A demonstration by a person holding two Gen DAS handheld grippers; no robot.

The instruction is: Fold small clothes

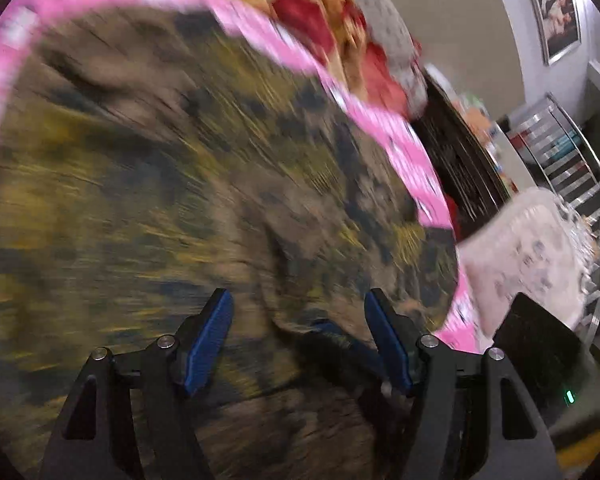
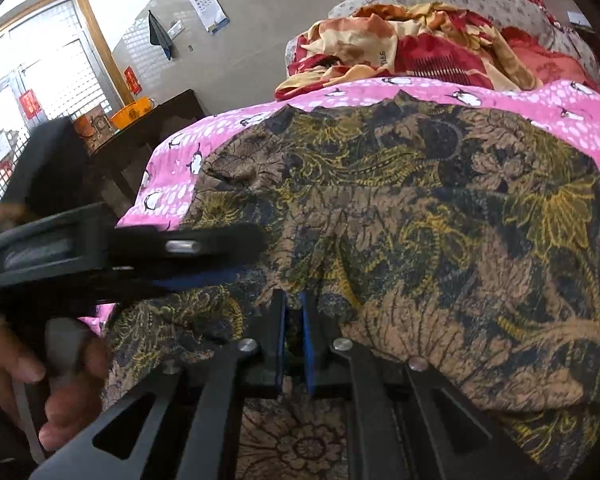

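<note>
Brown thin fabric with yellow and dark leaf print – the garment (image 2: 400,220) to fold – lies spread over a pink bed sheet with penguins (image 2: 380,94), covering most of the bed. The right claw (image 2: 293,312) has its blue pads almost together, and cloth seems to be pinched between them at the near edge, though the narrow gap is dark and I cannot be sure. The left claw (image 1: 300,316) stands with jaws apart just above the fabric, holding nothing; the left wrist view is strongly blurred. In the right wrist view a hand (image 2: 66,364) carries that left tool over the left side of the garment.

I judge that a fold is only beginning: next the left claw should close on the near edge, so both can lift it evenly.

Behind lie a crumpled red and orange blanket (image 2: 380,48), a grey wall and a window with wooden frame (image 2: 60,60).
</note>
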